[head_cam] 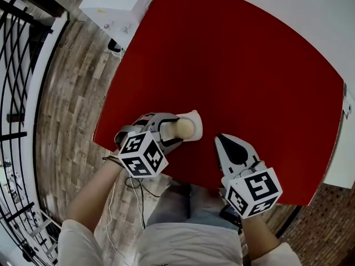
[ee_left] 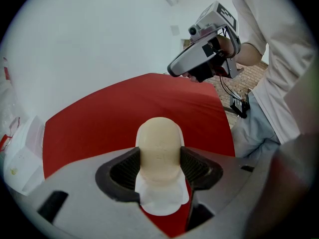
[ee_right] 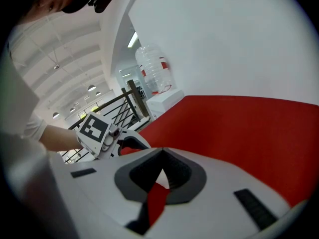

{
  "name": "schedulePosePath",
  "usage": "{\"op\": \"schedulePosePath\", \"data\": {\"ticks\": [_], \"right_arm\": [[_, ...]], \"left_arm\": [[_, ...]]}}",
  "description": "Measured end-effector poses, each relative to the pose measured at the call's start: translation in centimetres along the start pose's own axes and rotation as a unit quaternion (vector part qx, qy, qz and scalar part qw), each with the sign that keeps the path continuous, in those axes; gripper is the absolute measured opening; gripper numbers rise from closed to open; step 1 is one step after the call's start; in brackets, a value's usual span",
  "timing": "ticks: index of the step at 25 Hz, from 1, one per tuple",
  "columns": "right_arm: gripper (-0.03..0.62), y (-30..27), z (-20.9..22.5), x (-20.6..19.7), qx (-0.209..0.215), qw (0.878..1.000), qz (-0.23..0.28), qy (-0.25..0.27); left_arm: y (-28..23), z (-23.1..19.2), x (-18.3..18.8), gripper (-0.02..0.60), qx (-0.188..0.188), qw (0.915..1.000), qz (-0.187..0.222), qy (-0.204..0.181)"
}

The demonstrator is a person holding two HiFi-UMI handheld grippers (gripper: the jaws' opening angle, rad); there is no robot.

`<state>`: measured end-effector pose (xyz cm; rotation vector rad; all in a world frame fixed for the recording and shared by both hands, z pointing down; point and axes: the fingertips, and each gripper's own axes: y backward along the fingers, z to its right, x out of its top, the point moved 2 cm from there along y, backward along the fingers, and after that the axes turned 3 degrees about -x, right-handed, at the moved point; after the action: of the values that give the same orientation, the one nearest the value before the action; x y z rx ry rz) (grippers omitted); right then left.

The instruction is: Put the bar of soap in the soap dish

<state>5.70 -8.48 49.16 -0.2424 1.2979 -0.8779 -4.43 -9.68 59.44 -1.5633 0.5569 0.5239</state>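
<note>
We hold the bar of soap (ee_left: 159,146) clamped in our left gripper (head_cam: 171,131) over the soap dish (ee_left: 162,203); next, lower and release; our right gripper (head_cam: 232,148) rests closed, empty

Landmark: soap dish (head_cam: 195,117), on the table (head_cam: 249,65) near its front edge.
- Bar of soap (ee_left: 159,143) directly over the dish; whether they touch is unclear.
- Left gripper (head_cam: 172,129) reaches in from the dish's left, its 2 jaws against the soap's sides.
- Right gripper (head_cam: 221,139) just right of the dish, apart, jaws together.
- Cabinet (head_cam: 119,4) far behind and left of the dish, off the table.
</note>
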Motion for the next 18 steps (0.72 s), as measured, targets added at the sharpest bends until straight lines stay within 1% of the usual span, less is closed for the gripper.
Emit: {"op": "schedulePosePath", "data": {"ticks": [8, 18], "right_arm": [[0.003, -0.2, 0.3, -0.6, -0.003, 1.0, -0.003, -0.007], [0.003, -0.3, 0.6, -1.0, -0.003, 1.0, -0.005, -0.012]], "left_arm": [[-0.9, -0.2, -1.0, 0.261, -0.008, 0.9997, -0.019, -0.009], [-1.2, -0.3, -1.2, 0.261, -0.021, 0.9996, -0.017, -0.004]]}}
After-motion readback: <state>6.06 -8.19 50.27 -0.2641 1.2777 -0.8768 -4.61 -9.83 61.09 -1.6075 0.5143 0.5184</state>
